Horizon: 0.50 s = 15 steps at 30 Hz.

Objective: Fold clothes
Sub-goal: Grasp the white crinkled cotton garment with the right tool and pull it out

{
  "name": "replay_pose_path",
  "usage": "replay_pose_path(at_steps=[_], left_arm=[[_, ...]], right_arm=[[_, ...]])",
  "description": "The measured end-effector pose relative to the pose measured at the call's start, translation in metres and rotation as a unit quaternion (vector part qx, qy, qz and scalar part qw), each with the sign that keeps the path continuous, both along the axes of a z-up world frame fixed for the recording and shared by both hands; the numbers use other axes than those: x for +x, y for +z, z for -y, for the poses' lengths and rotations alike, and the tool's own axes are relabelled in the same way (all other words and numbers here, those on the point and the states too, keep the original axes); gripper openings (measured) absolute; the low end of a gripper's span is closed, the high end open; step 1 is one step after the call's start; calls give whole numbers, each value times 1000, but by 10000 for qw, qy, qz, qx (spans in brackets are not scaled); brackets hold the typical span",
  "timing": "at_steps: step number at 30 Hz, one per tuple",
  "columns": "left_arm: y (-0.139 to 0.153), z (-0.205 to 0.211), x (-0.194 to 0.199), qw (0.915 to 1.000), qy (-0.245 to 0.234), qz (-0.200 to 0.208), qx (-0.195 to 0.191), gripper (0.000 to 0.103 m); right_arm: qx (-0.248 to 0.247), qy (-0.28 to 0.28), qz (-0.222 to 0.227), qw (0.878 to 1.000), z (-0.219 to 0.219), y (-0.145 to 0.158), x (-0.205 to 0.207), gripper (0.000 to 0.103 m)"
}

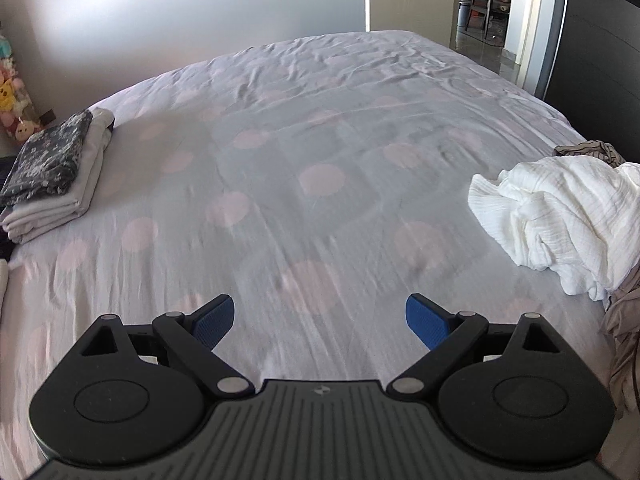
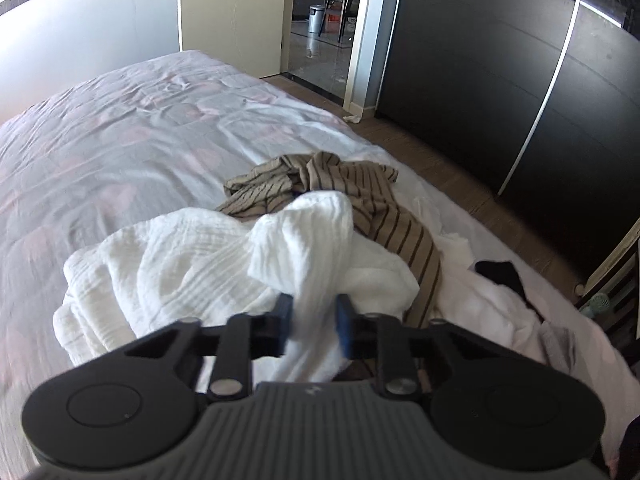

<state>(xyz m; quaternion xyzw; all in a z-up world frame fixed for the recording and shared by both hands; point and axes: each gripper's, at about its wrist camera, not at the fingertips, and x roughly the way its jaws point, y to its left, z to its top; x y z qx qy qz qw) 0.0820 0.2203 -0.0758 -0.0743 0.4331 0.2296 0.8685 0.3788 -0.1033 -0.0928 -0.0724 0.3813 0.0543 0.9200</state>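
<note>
A crumpled white textured garment (image 2: 192,264) lies on the bed (image 2: 120,148). My right gripper (image 2: 314,316) is shut on a bunched fold of it, the cloth pinched between the blue pads. The same garment shows at the right of the left wrist view (image 1: 560,216). My left gripper (image 1: 320,320) is open and empty, its blue pads (image 1: 214,318) wide apart above the bare dotted sheet (image 1: 280,160). A brown striped garment (image 2: 360,192) lies crumpled behind the white one.
A stack of folded clothes (image 1: 52,176) sits at the bed's left edge. Plush toys (image 1: 12,96) stand by the wall. A dark wardrobe (image 2: 500,80) and an open doorway (image 2: 320,28) are to the right. A black item (image 2: 504,276) lies near the bed's right edge.
</note>
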Motion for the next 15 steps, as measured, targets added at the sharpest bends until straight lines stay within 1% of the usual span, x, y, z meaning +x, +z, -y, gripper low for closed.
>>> replay_pose_path(at_steps=[4,8,10,12,15], left_arm=[[0,-21,-23,9996,270,76,7,103],[5,-41,-48,9986,464,232,-37,103],[9,-53,-61,9978,573,322,-61,103],[14,-66,-74,9967,696,413,-52,103],[24,-88,-94,9937,961,582,-36,103]], right_arm=[[99,404,494,9979,-32,40,-27,12],[195,934,1041,9900,-75,85,-61,11],[252,1293,1279,9830,-102,110,-82,11],[357,1737,1423,9738,-133,135,-104,11],[527,2449,1662,9537,-186,168,-143,11]])
